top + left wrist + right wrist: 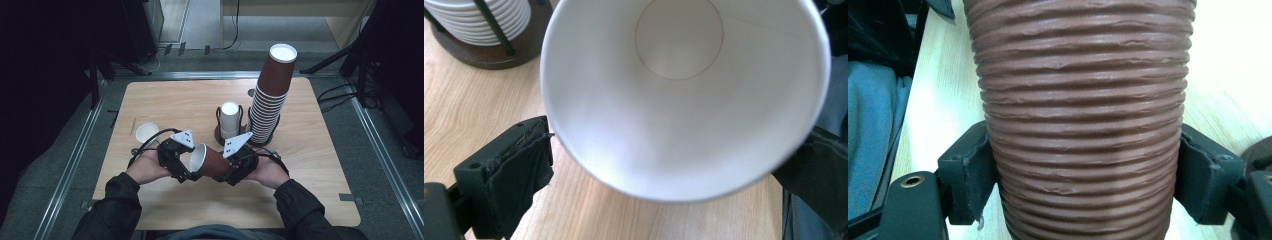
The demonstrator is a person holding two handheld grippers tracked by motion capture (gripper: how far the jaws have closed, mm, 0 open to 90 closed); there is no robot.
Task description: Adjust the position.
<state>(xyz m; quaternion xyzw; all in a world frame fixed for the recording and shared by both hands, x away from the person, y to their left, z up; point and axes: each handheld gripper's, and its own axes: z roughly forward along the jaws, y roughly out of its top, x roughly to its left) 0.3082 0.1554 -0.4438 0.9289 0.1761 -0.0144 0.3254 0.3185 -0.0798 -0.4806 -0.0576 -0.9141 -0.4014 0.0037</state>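
Item one: a brown ribbed paper cup (212, 162), white inside, lying on its side above the near middle of the wooden table (165, 100), its open mouth turned toward my left. My right claw (234, 171) is clamped on it; in the right gripper view both black pads press against the ribbed wall (1083, 130) low on the cup, one on each side. My left claw (181, 170) sits at the cup's mouth with its jaws spread wide; in the left gripper view the white rim (684, 100) lies between them, the left pad (524, 160) just at the rim's edge, and I cannot tell whether it truly touches. I count that claw as apart, gripping nothing. Item two: a tall stack of brown cups (272, 92), upside down in a dark wire holder, standing on the far right part of the table and leaning a little at the top. Item three: a shorter stack of white cups (230, 119) in a second holder just left of the tall stack, directly behind my two claws. Item four: a single white cup (146, 133) lying on the table to the left, near my left hand (147, 167) and apart from the stacks. My right hand (270, 172) rests close to the near edge.
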